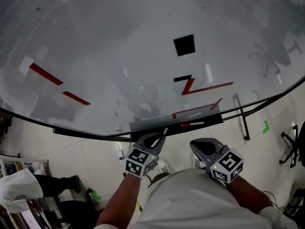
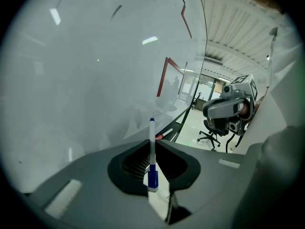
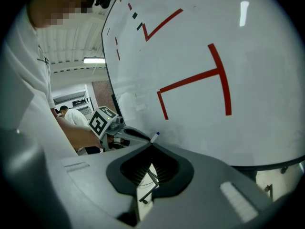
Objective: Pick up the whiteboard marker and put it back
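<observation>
The head view looks steeply down the face of the whiteboard (image 1: 119,56) from above. Both gripper views sit close beside the whiteboard, facing opposite ways along it; all share its red lines (image 1: 205,87).

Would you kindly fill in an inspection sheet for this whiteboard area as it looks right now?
Surface: whiteboard, with red strokes and black squares on it.
Job's things: whiteboard marker, held between the left gripper's jaws.
Clutter: red marker lying on the tray.
Grippers: left shut on the marker; right gripper shut, empty.
Cables: thin cord on the floor.
Surroundings: office chair, another person.
</observation>
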Motion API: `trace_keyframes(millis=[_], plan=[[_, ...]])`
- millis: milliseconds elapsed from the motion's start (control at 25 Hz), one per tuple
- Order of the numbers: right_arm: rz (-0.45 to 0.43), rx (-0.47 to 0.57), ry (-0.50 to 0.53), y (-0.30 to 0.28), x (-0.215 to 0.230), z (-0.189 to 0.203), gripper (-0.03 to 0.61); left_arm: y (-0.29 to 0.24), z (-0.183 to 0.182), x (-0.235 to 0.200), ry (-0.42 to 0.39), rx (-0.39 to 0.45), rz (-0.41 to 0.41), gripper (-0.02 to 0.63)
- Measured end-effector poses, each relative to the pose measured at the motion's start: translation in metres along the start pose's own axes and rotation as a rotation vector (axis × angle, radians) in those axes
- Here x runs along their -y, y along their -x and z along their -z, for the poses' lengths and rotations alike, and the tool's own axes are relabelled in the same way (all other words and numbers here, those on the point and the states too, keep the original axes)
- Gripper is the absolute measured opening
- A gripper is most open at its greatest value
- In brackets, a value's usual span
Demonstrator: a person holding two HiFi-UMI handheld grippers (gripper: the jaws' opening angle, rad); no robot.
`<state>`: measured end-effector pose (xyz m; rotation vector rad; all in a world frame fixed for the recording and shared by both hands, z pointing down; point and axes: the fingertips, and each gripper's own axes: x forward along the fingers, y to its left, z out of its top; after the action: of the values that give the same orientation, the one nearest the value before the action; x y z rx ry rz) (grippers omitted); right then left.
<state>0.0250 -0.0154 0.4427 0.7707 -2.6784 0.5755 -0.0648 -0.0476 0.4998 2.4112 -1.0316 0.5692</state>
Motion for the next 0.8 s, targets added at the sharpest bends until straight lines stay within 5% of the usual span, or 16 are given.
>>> trace_keyframes(millis=[800], plan=[[0.003,-0.005,-0.010,-0.008,0.007,-0.002,0.002,0.024,-0.020,0.009,0.106,0.144,0.019,0.055]])
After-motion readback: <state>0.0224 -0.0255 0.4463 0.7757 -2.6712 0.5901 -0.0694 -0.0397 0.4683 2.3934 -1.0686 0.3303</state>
